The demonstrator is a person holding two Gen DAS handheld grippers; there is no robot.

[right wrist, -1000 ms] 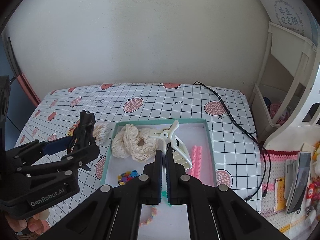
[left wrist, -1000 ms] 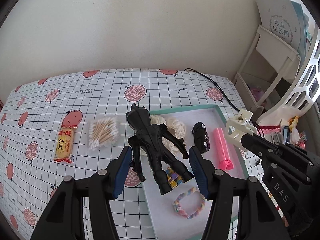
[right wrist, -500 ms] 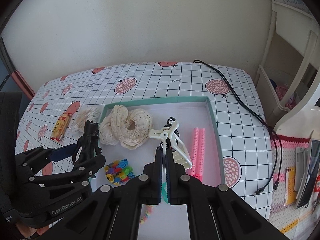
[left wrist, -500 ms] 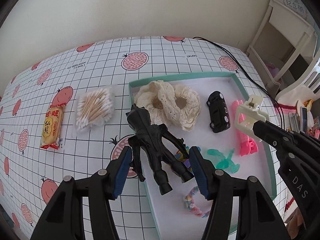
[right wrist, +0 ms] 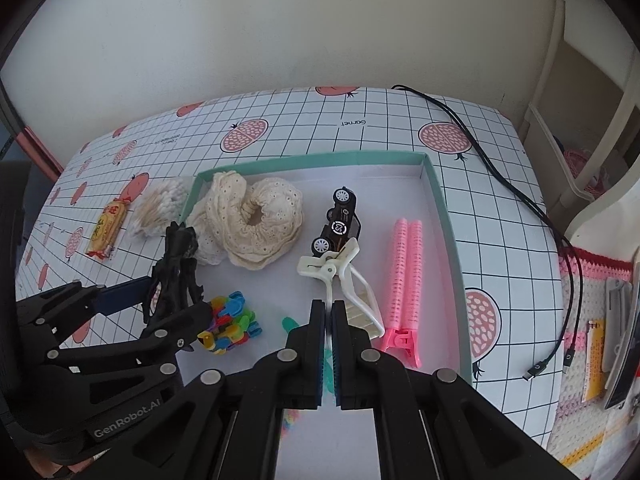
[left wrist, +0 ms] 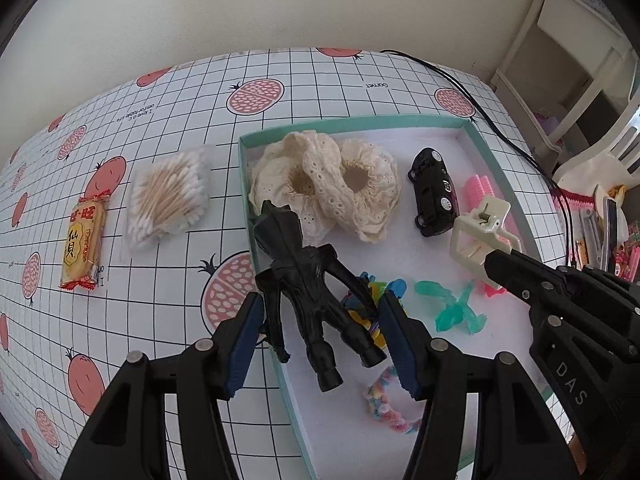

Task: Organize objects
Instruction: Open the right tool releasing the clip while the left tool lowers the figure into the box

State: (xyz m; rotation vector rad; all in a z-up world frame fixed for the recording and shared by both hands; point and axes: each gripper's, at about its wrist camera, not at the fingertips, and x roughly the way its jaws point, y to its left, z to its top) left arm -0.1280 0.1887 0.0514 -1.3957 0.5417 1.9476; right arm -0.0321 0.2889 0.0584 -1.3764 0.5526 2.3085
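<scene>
A teal-rimmed white tray [left wrist: 360, 122] [right wrist: 444, 220] lies on the gridded tablecloth. My left gripper [left wrist: 320, 322] is shut on a black toy figure [left wrist: 304, 276], head pointing away, which hangs over the tray's left rim. The right wrist view shows that figure [right wrist: 176, 268] at the left. My right gripper [right wrist: 328, 314] is shut on a white hair clip [right wrist: 340, 280] above the tray's middle, near a black toy car [right wrist: 340, 220]. In the left wrist view the clip [left wrist: 480, 232] hangs beside the car [left wrist: 434, 196].
The tray holds cream scrunchies [left wrist: 328, 180], a pink hair clip [right wrist: 404, 276], colourful clips [right wrist: 228, 322], a teal piece [left wrist: 452, 306] and a pastel bracelet [left wrist: 390, 408]. Left of it lie cotton swabs [left wrist: 168, 196] and a snack packet [left wrist: 82, 244]. A black cable [right wrist: 512, 184] and a white shelf [right wrist: 580, 120] are at the right.
Both grippers have moved in lower over the tray, each keeping its hold. The tray and its contents now look larger and nearer.
</scene>
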